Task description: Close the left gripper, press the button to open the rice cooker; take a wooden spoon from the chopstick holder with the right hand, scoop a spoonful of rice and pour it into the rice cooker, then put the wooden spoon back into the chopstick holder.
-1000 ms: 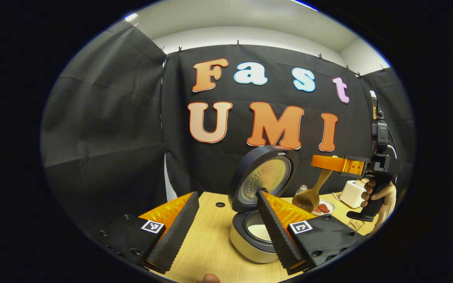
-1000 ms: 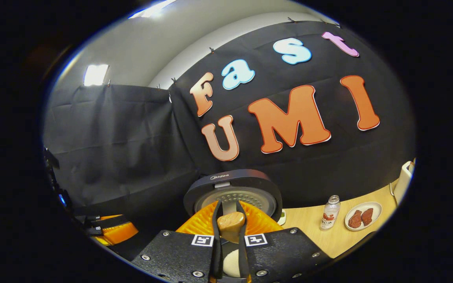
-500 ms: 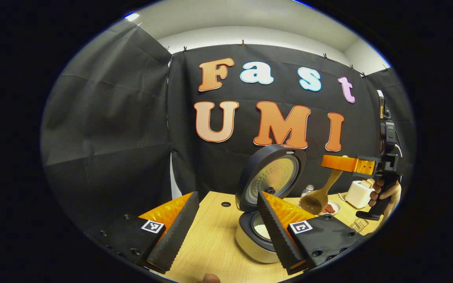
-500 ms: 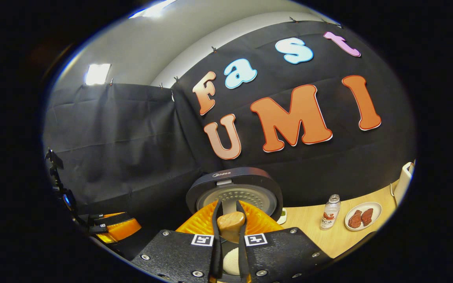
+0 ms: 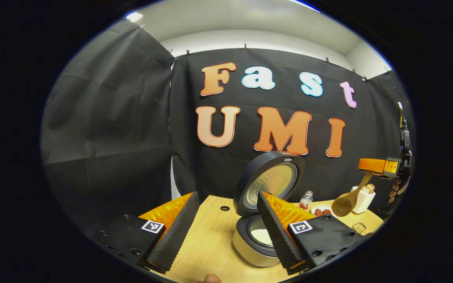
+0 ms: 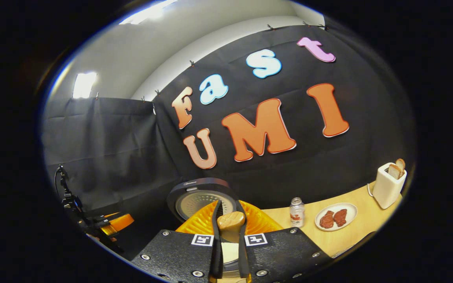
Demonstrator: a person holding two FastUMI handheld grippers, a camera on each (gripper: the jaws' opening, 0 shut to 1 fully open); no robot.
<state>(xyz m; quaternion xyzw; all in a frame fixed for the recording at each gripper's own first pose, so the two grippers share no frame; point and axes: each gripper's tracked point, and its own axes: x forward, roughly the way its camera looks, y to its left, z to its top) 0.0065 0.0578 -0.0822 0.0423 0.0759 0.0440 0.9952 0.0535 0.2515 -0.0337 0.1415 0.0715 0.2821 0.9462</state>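
Note:
The rice cooker (image 5: 250,245) stands open on the wooden table, its round lid (image 5: 270,184) tipped up and white rice (image 5: 260,236) in the pot. My left gripper (image 5: 226,194) is open, with the cooker behind its right finger. At the far right my right gripper (image 5: 364,167) is held in a hand, shut on the wooden spoon (image 5: 347,199), whose bowl hangs down to the right of the cooker. In the right gripper view the spoon's handle end (image 6: 230,221) sits pinched in my right gripper (image 6: 229,204), with the cooker lid (image 6: 199,196) just behind.
A small bottle (image 6: 296,212), a plate with red pieces (image 6: 336,217) and a white toaster with bread (image 6: 388,184) stand on the table (image 6: 352,236) to the right. A small wire holder (image 5: 358,227) is near the right edge. The left gripper (image 6: 110,225) shows at far left.
The right gripper has carried the spoon to the right, away from the cooker. Its view has swung right, bringing the toaster into sight. The left gripper stays open, nearly still.

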